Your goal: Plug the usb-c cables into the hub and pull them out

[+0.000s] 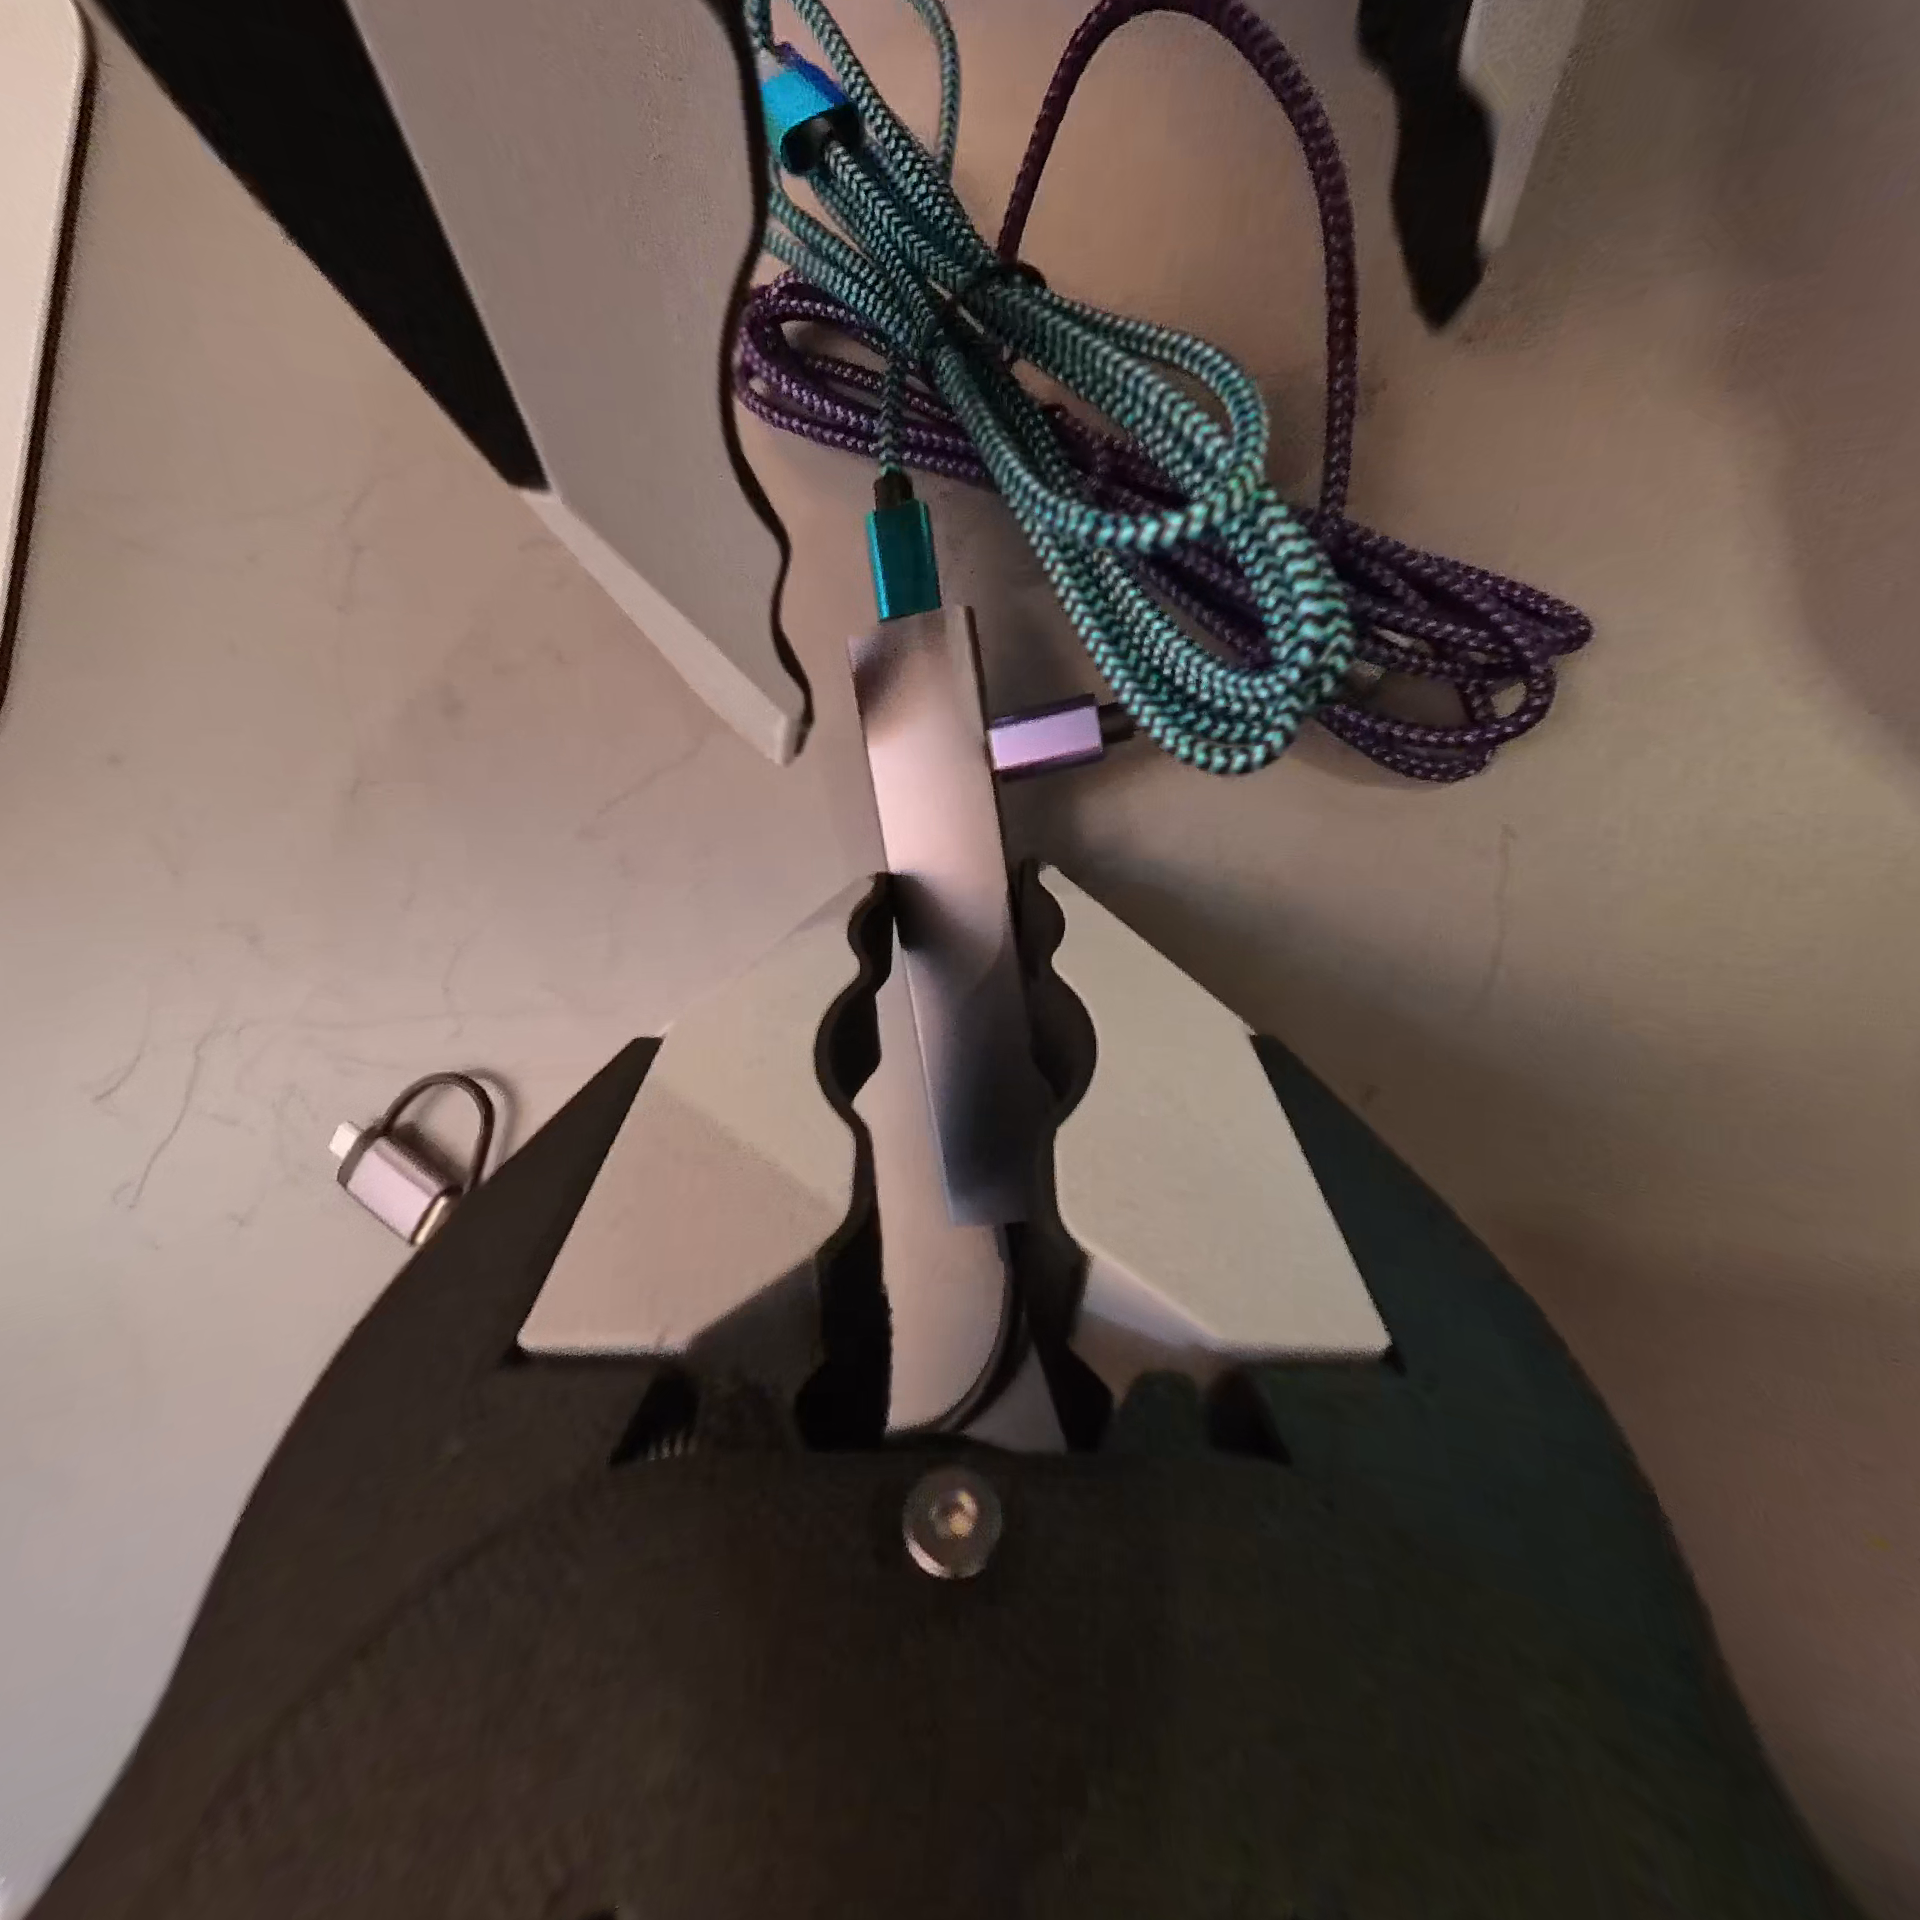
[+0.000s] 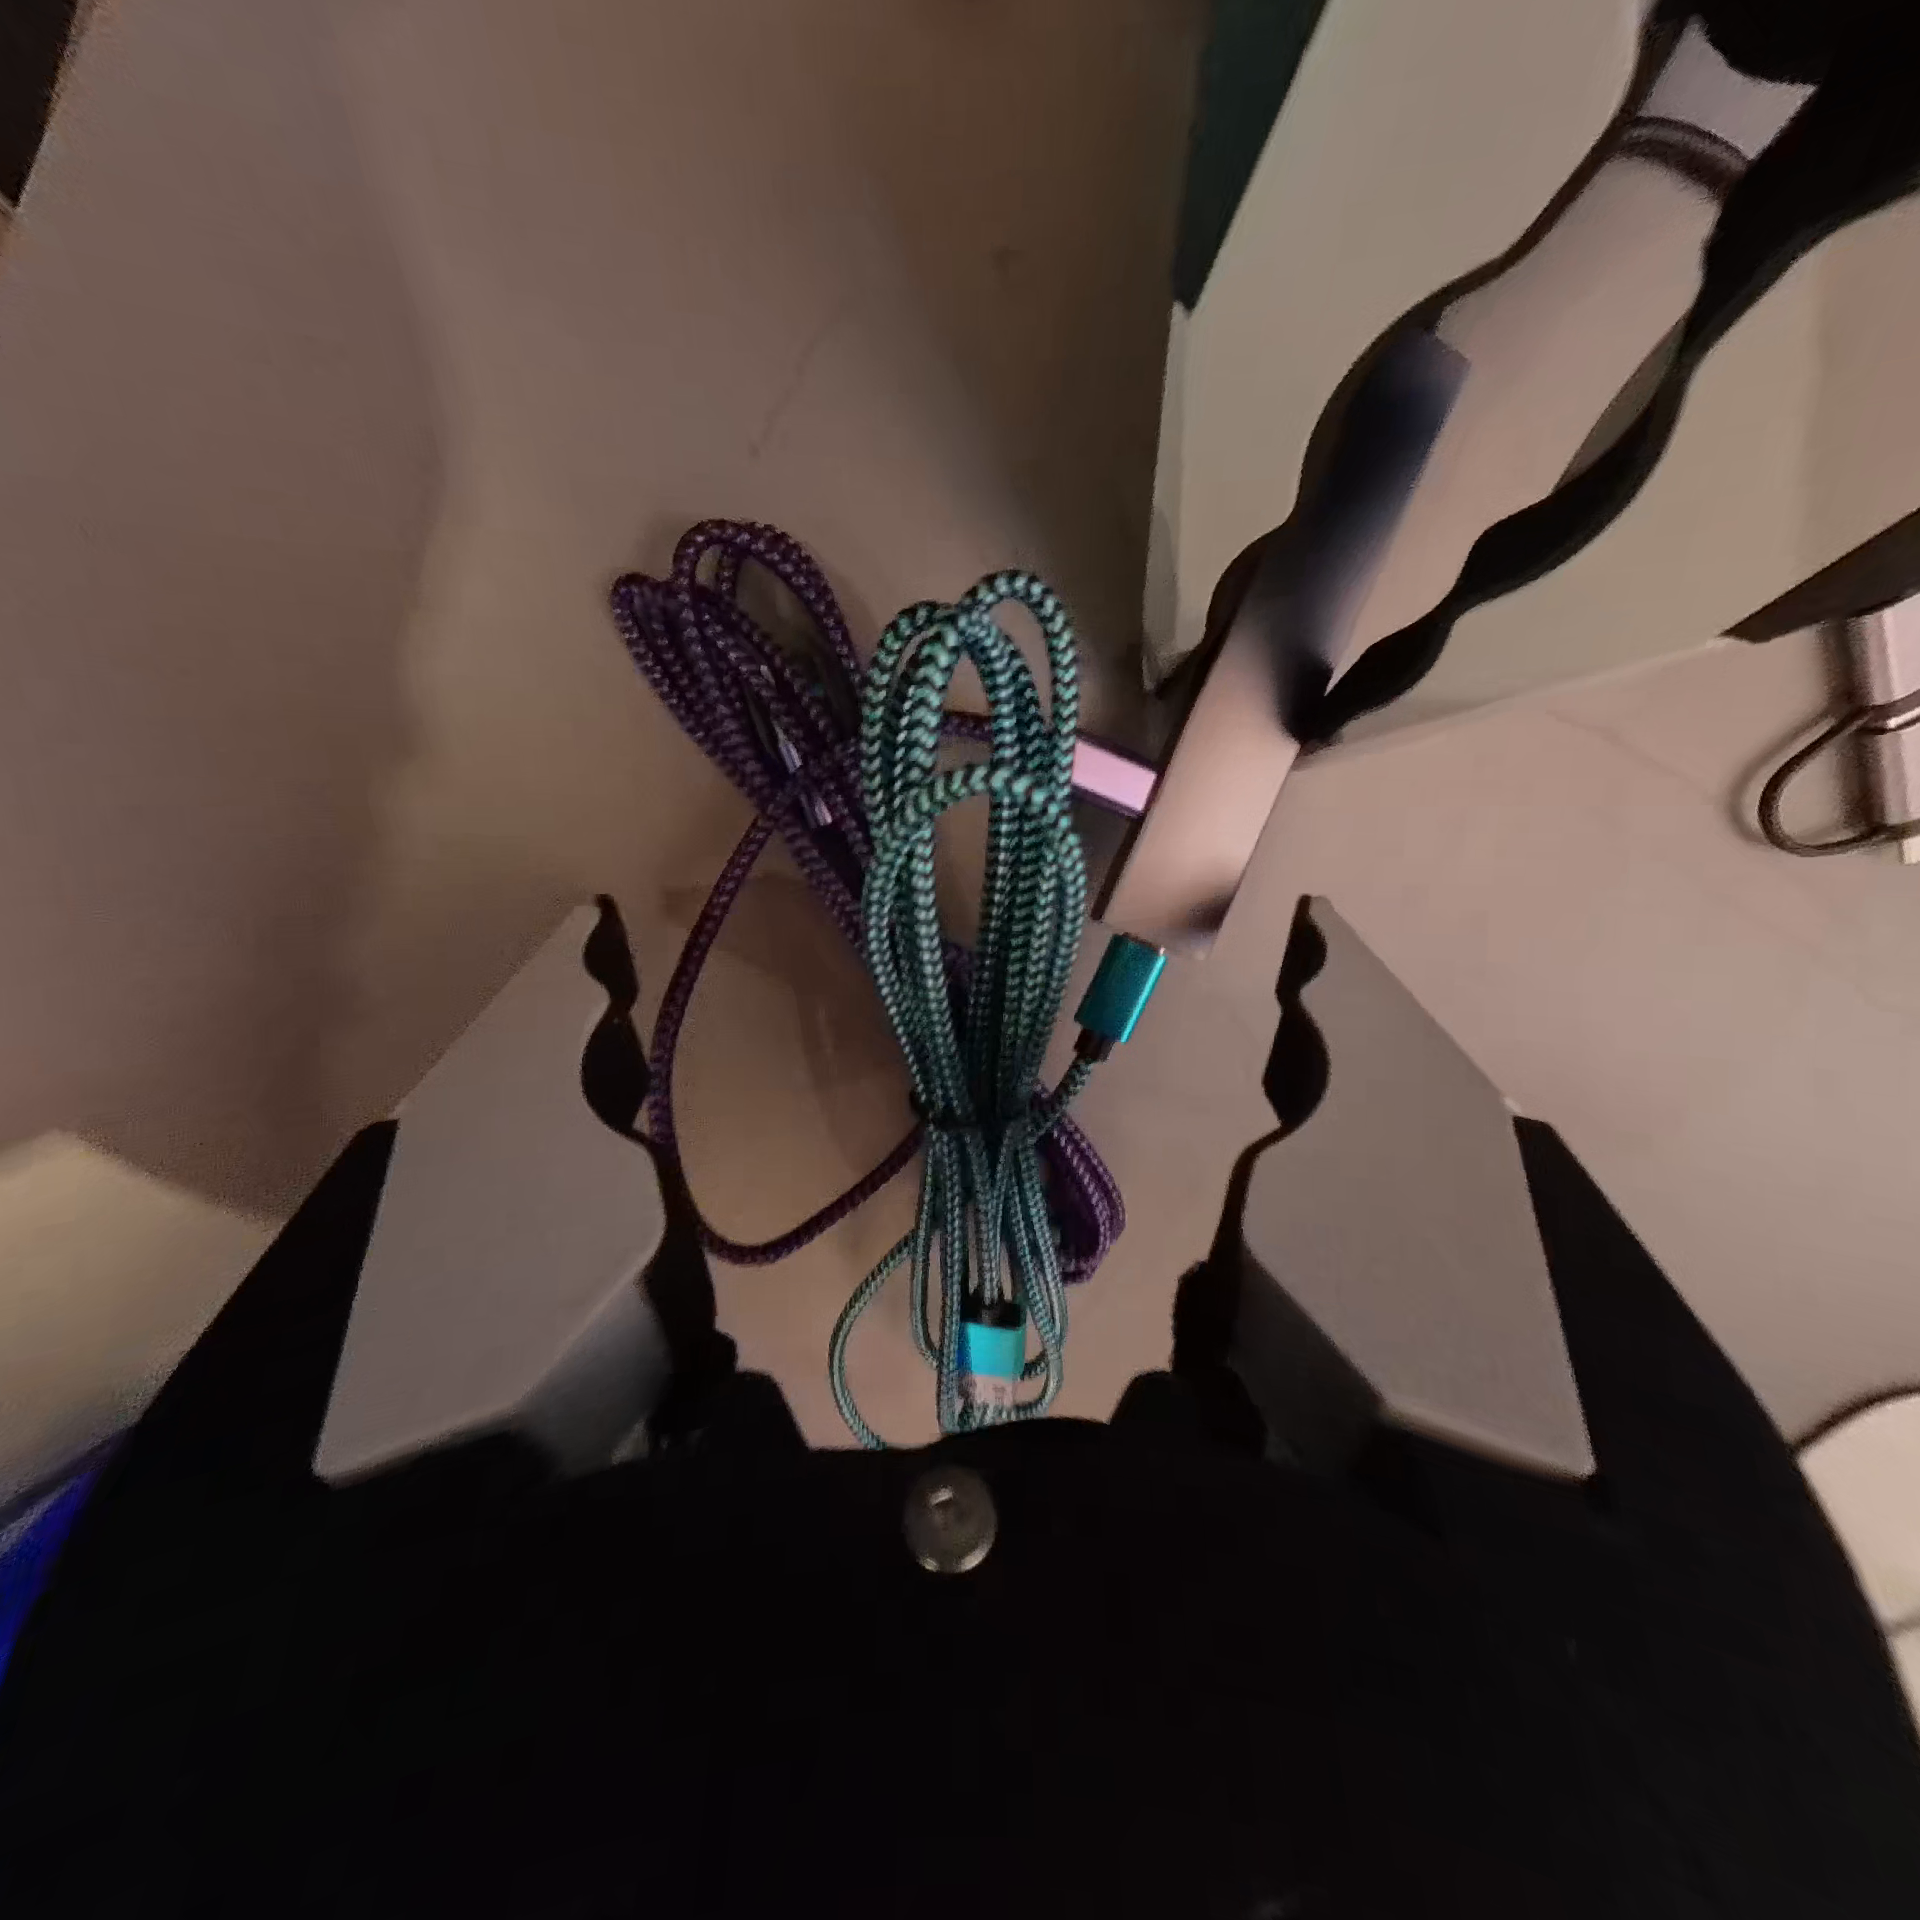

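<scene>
My left gripper (image 1: 956,888) is shut on the grey hub (image 1: 930,790) and holds it along its fingers. A purple plug (image 1: 1044,743) sits in the hub's right side. A teal plug (image 1: 904,561) meets the hub's far end; I cannot tell how deep it sits. My right gripper (image 2: 951,997) is open and empty, its fingers (image 2: 1382,1122) either side of the tied teal cable bundle (image 2: 977,894). The teal plug (image 2: 1122,992) lies just inside its right finger, at the hub (image 2: 1195,821). The purple cable (image 2: 717,686) lies under the teal one.
The hub's own short lead ends in a grey connector (image 1: 400,1174) lying on the pale marbled table (image 1: 260,831), also at the right edge of the right wrist view (image 2: 1881,727). The right gripper's fingers (image 1: 623,416) reach in above the hub. A second teal plug (image 2: 987,1351) lies near my right palm.
</scene>
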`<state>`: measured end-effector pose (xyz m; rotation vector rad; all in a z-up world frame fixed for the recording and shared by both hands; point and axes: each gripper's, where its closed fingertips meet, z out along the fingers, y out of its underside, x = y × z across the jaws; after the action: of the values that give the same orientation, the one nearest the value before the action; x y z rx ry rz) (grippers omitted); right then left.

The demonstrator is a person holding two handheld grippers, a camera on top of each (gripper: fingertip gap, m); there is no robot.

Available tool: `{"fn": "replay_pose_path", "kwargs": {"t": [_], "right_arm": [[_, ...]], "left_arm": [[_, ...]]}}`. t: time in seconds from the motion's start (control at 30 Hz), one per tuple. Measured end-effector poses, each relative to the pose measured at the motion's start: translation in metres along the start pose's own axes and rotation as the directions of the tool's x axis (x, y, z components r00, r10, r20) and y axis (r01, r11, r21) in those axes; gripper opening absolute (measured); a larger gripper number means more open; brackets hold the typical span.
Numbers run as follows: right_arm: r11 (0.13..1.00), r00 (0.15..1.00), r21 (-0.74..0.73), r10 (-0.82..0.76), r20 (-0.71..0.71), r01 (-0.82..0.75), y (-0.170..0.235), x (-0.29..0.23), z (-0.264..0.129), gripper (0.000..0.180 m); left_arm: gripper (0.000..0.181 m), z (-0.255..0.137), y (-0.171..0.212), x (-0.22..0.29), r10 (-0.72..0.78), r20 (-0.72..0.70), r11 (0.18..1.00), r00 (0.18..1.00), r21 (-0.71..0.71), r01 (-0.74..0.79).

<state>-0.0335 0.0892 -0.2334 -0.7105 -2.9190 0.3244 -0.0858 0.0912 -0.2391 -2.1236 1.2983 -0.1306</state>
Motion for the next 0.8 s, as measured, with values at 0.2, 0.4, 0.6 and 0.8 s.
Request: {"fn": "replay_pose_path", "kwargs": {"t": [0.2,0.4,0.6,0.8], "right_arm": [[0.995,0.997,0.079,0.051,0.056,-0.056,-0.003,-0.005,0.013,0.099],[0.988,0.995,0.126,0.078,0.057,-0.085,-0.008,-0.002,0.012,0.074],[0.981,0.993,0.154,0.109,0.046,-0.114,-0.01,0.002,0.011,0.034],[0.98,0.989,0.134,0.141,0.033,-0.144,-0.012,0.003,0.012,0.02]], "left_arm": [[0.022,0.001,-0.007,0.008,0.005,-0.03,0.999,1.0,0.042,-0.004],[0.02,0.007,-0.015,0.012,0.004,-0.035,0.996,0.999,0.084,-0.002],[0.025,-0.002,-0.021,0.017,0.004,-0.057,0.991,0.998,0.133,0.003],[0.032,-0.013,-0.016,0.023,-0.013,-0.081,0.99,0.997,0.142,0.024]]}}
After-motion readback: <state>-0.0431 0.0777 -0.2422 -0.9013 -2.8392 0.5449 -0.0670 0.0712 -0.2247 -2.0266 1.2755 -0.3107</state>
